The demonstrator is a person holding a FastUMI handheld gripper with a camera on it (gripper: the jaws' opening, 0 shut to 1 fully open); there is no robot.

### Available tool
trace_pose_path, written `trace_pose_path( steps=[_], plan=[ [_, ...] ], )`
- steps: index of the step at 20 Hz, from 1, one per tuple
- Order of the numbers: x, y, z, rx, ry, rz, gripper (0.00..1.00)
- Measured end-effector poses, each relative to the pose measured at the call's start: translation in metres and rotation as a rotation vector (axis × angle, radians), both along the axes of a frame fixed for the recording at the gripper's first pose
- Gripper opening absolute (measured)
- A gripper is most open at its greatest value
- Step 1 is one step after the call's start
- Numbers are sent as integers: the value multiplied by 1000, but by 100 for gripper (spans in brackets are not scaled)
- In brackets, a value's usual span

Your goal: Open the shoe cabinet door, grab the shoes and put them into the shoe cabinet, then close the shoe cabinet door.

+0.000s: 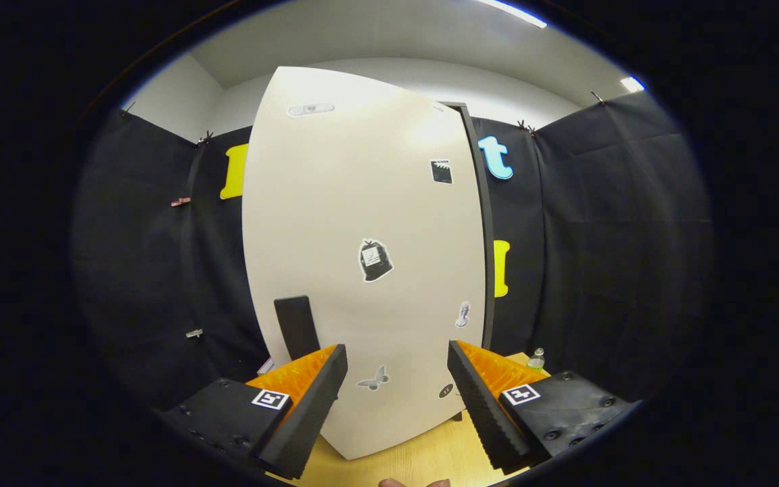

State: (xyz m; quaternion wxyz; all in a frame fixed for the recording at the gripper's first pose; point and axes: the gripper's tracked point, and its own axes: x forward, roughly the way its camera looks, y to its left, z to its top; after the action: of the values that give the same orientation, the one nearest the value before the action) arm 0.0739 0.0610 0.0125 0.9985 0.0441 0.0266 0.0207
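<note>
the gripper (396,399) is spread wide with nothing between its fingers, hovering above the wooden table (423,460). just ahead of the fingers stands the white shoe cabinet (362,270), its door shut and dotted with small stickers (375,260). a dark handle (296,328) sits low on the door's left side, just beyond the left finger. a small bottle (536,359) stands far right on the table, beside the cabinet

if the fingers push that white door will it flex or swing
The door looks like a flat rigid panel, so it probably swings rather than flexes. Its smooth face may let the open fingers slip; the dark handle likely grips better.
</note>
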Motion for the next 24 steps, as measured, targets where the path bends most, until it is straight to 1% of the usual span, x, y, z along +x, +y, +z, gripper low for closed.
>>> trace_pose_path(
  steps=[1,3,5,6,11,15,19,24],
  plan=[
    [2,0,4,-10,-22,8,98],
    [3,-4,3,-56,-33,-8,98],
    [4,-6,3,-81,-42,-5,98],
    [4,-5,0,-83,-36,2,98],
    [3,-10,-14,-82,-1,-12,99],
    [2,-12,-14,-75,-7,-23,98],
    [1,-9,-20,-46,10,-8,99],
    [2,-10,-24,-68,4,-23,99]
  ],
)
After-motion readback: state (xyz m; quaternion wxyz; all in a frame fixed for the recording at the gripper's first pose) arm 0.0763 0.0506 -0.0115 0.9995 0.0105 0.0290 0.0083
